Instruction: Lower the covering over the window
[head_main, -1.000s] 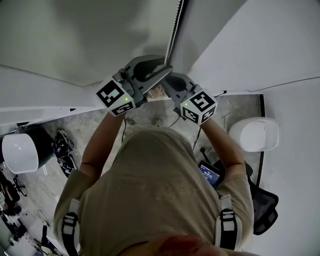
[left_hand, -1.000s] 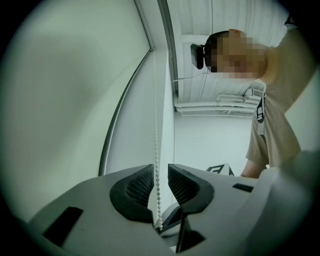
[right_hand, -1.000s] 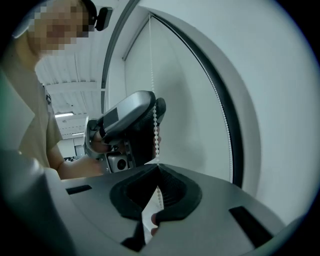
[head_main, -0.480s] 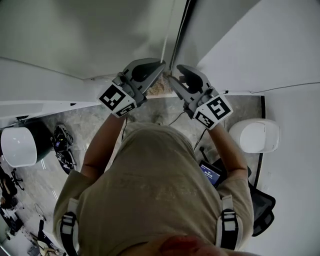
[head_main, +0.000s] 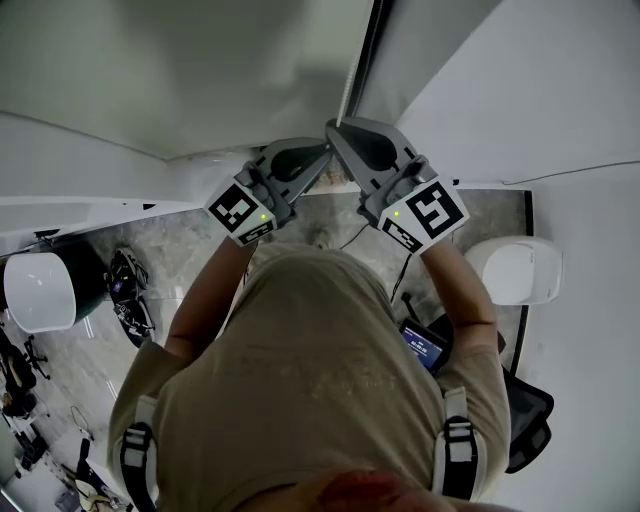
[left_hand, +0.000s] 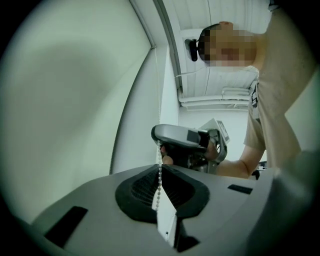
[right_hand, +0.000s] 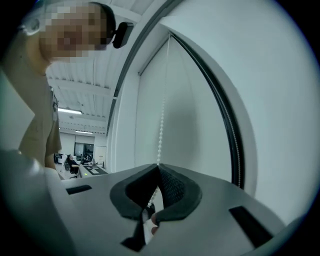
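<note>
A white bead chain (right_hand: 161, 127) hangs beside the pale roller blind (right_hand: 192, 120) and its dark frame edge (head_main: 371, 50). My right gripper (right_hand: 158, 166) is shut on the chain, which runs up from its pads; its jaws have just closed again round the chain. Just below it, my left gripper (left_hand: 160, 169) is also shut on the chain (left_hand: 159, 155), a short stretch spanning up to the right gripper (left_hand: 175, 136). In the head view the left gripper (head_main: 324, 150) sits under the right gripper (head_main: 333, 127), both against the blind (head_main: 200, 70).
A white wall (head_main: 520, 90) stands to the right of the frame. Far below are a grey floor, white round seats (head_main: 515, 268) (head_main: 38, 305), a black chair (head_main: 525, 415) and a small lit screen (head_main: 420, 345). A second chain strand (right_hand: 239, 160) follows the dark frame.
The right gripper opened, rose along the chain and shut on it higher up. The left gripper closed on the chain and has sunk, ending just under the right one.
</note>
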